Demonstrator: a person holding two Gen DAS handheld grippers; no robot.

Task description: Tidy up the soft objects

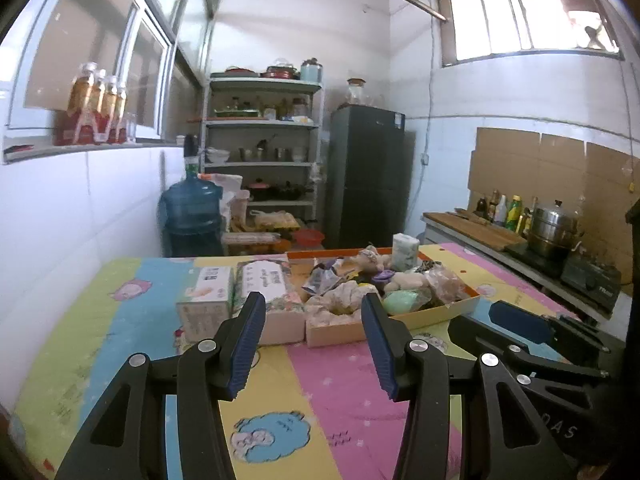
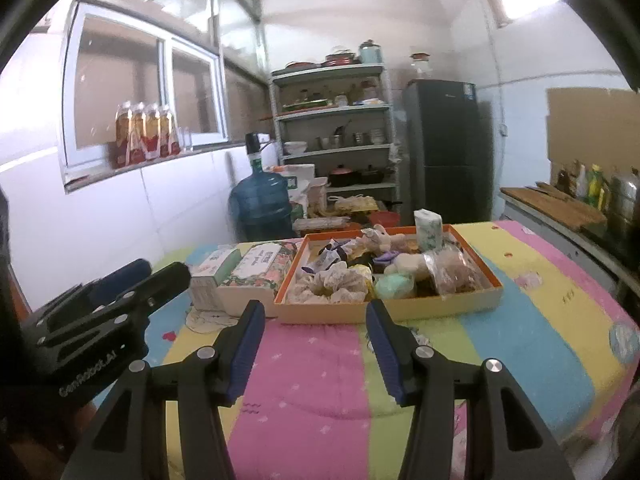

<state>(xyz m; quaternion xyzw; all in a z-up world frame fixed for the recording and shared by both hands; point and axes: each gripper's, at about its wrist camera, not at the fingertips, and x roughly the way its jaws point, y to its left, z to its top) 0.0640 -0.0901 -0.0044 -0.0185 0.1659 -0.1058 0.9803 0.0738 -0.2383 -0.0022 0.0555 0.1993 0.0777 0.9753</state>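
A kitchen fills both wrist views, and across the lower half of each spreads a bench (image 2: 520, 300) covered by a padded cloth in pink, yellow, green and blue stripes. A dark fridge (image 1: 368, 176) and a metal shelf rack (image 1: 260, 140) stand against the far wall at centre, with a blue water jug (image 1: 192, 212) to their left.

On the bench, at mid-frame, sits an orange-rimmed cardboard tray (image 2: 460, 304), its long side running left to right. It holds the soft objects (image 2: 360, 276): crumpled net-like bundles, a mint-green bundle (image 2: 394, 284), a small plush toy and a tall tissue roll at the back. Touching the tray's left side lie a floral tissue pack (image 2: 260, 272) and a smaller boxed pack (image 2: 212, 272).

The left tongs (image 1: 312, 344) and the right tongs (image 2: 312, 348) both stand open with nothing between their blue pads, held above the cloth and short of the tray. The tray lies straight ahead of both. In the right wrist view it sits squarely beyond the pads, so the right hand looks the better placed for the tray's contents; the left tongs face the tissue packs and the tray's left corner.

Bare striped cloth lies between tongs and tray, giving open room to advance. The tray's raised near wall is the edge to clear, likely from above.
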